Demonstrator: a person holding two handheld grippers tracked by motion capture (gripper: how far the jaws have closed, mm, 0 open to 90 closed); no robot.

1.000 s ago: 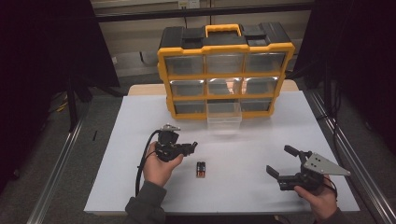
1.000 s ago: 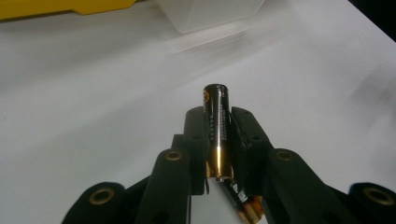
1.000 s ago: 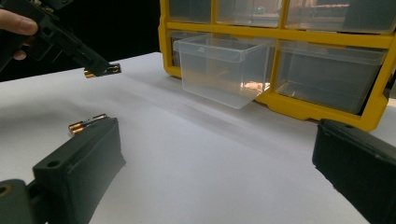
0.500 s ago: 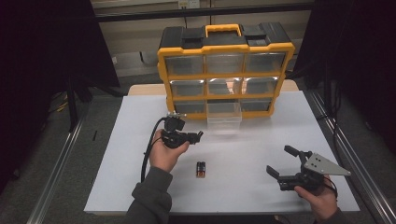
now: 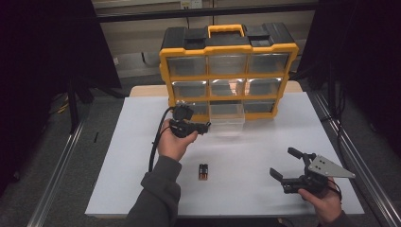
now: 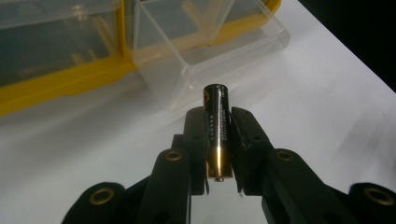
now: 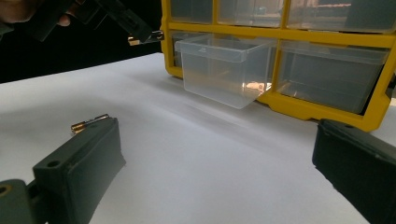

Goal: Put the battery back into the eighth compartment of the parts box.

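cylindrical battery (image 6: 217,126) between matte black tool (image 6: 218,140) jaws

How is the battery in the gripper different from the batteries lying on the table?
The held battery is one alone, clamped between the jaws of the left hand-held gripper, up off the white table near the pulled-out clear drawer. The table batteries are a pair, side by side, lying flat and untouched. Both are black with gold ends.

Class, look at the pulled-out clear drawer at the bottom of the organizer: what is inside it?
The clear drawer looks empty through its walls; its floor nearest the organizer stays hidden.
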